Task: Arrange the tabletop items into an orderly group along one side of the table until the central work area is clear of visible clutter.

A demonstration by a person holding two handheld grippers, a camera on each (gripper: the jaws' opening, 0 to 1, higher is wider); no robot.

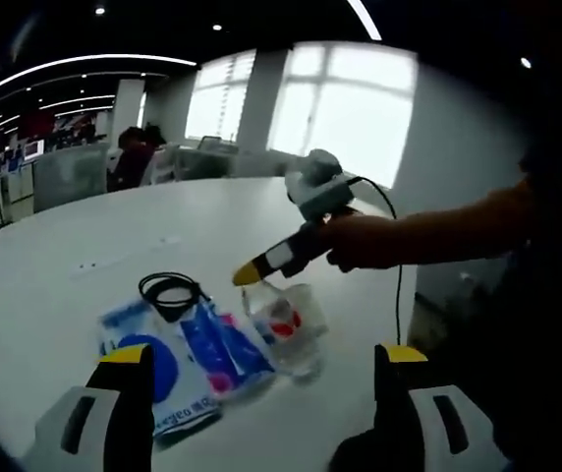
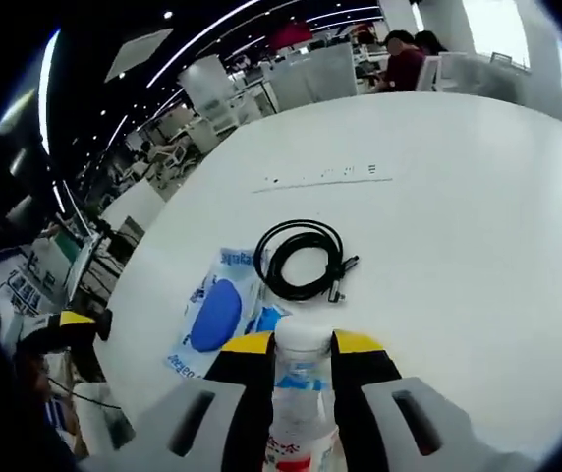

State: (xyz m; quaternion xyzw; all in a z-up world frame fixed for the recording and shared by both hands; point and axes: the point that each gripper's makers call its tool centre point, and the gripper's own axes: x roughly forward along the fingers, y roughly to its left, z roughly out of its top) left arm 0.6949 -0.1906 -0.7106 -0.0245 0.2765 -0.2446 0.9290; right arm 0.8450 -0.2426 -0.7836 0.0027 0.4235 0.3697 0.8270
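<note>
In the right gripper view we see our right gripper [image 2: 302,366] w/ its yellow-tipped jaws closed narrow on a clear water bottle [image 2: 299,403], white cap sticking up between the tips. Just past the bottle lies a blue-and-white packet [image 2: 214,317] flat on the white table [image 2: 477,226], and a coiled black cable [image 2: 303,258] sits beyond the bottle, its edge overlapping the packet's far corner.

In the left gripper view our left gripper [image 1: 263,379] hangs above the table w/ jaws spread wide, gripping nothing. Beyond it, the packet [image 1: 178,364] lies beside the bottle [image 1: 286,329], the cable [image 1: 171,292] behind the packet. The right gripper [image 1: 252,272] comes in from the side, a hand [image 1: 365,241] on its grip, tips at the bottle's top.

Far past the bottle: windows, desks, people seated.
</note>
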